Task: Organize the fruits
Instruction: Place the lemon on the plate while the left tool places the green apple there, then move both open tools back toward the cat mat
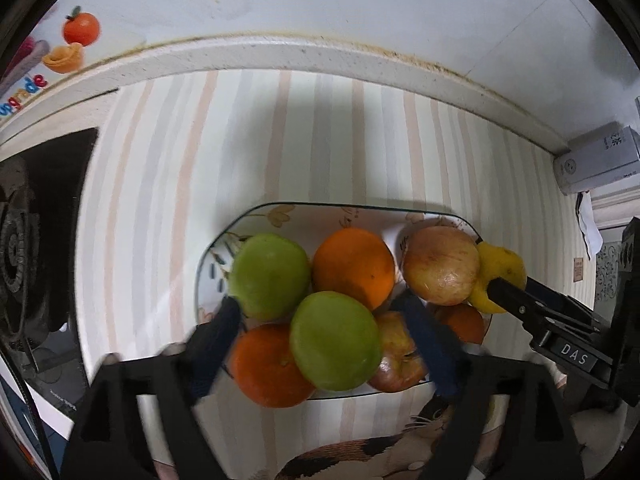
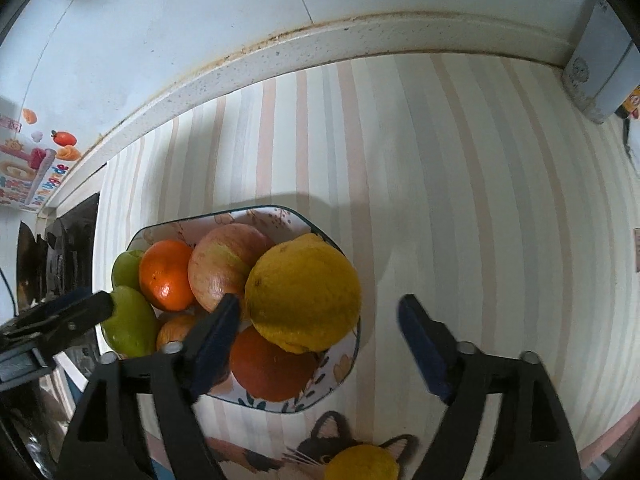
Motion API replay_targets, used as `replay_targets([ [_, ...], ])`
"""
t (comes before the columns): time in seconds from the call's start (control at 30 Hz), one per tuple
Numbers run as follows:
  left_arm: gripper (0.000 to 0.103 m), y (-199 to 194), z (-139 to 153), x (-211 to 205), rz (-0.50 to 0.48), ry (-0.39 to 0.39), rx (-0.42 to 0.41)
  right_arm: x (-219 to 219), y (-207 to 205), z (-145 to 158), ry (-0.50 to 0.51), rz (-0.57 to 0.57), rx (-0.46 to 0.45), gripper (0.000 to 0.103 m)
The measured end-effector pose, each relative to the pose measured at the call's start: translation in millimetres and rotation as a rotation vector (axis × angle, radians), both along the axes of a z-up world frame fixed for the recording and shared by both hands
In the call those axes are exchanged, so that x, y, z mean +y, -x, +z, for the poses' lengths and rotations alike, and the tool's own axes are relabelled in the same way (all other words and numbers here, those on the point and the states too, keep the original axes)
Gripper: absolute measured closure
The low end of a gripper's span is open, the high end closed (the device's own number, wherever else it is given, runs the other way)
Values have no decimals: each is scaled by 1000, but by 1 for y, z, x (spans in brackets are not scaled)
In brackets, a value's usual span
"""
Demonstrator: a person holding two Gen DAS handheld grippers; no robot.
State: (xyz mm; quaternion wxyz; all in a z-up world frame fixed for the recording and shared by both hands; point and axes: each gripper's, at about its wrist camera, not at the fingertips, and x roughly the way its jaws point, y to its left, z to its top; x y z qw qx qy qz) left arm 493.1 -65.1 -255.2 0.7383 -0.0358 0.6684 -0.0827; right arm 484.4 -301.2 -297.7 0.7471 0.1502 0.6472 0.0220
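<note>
A striped mat (image 2: 440, 184) with a cat picture (image 2: 316, 446) covers the counter, a black gas stove (image 1: 28, 248) stands at its left, fruit stickers (image 1: 74, 42) decorate the white wall, and a grey box (image 1: 596, 160) lies at right.

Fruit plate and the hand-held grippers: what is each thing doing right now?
Plate: flat on the striped mat, piled with fruit.
Big lemon: atop the pile at the plate's edge.
Front green apple: on the pile, between the open left fingers.
Second lemon: off the plate, on the mat.
Left hand-held gripper: open.
Right hand-held gripper: open, around the big lemon.
</note>
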Motion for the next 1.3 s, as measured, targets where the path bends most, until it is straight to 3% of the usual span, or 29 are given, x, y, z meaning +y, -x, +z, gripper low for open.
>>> replay_targets([
  [0.4, 10, 65, 39, 25, 24, -63, -118, 37, 83, 63, 168, 43, -102, 8],
  [0.7, 10, 129, 81, 41, 13, -82, -214, 67, 155, 119, 196, 35, -194, 8],
  [1.0, 10, 182, 133, 46, -7, -102, -351, 74, 201, 161, 215, 16, -264, 8],
  [1.3, 10, 228, 177, 50, -20, -76, -447, 84, 251, 220, 225, 11, -366, 8],
])
